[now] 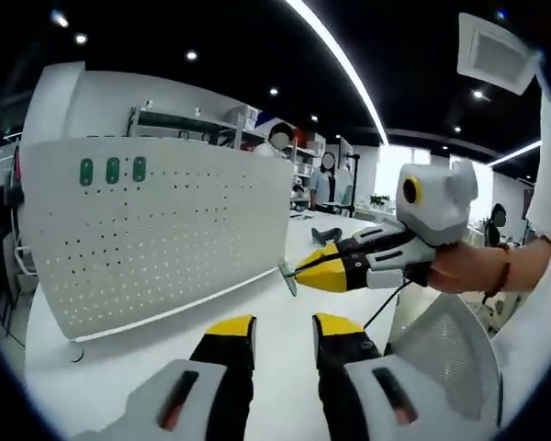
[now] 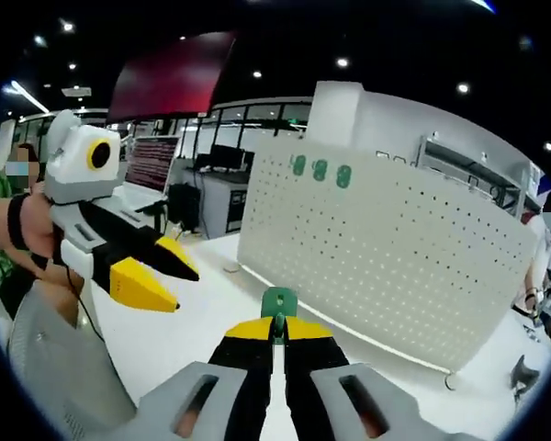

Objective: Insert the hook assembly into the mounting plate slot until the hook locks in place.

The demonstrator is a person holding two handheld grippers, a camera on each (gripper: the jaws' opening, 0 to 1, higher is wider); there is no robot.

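Holding: my right gripper (image 2: 277,333) is clamping the green hook assembly (image 2: 278,303) between its yellow-tipped jaws, which are pressed together on it; only the hook's flat top is poking out above the tips, the rest is hidden between them.
Pegboard in the left gripper view: the white perforated mounting plate (image 1: 156,243) is standing upright on the white table (image 1: 285,331), filling the left half; three green hooks (image 1: 112,170) are already sitting near its upper left corner, too small to make out how they are seated.
Left gripper: my left gripper (image 1: 285,333) is hanging apart-jawed over the table, gripping nothing; its lower body is cut off at the bottom.
Right gripper seen from the left: it is coming in from the right, its tip pointing at the plate's right edge, with the hook a small greenish sliver there; I cannot tell whether it is touching the plate.
Right gripper view: my left gripper is showing at the left, beside a grey chair back (image 2: 60,367).
Plate from the right: it is curving across to the right, its far end cut off.
Background: people are standing, blurred.
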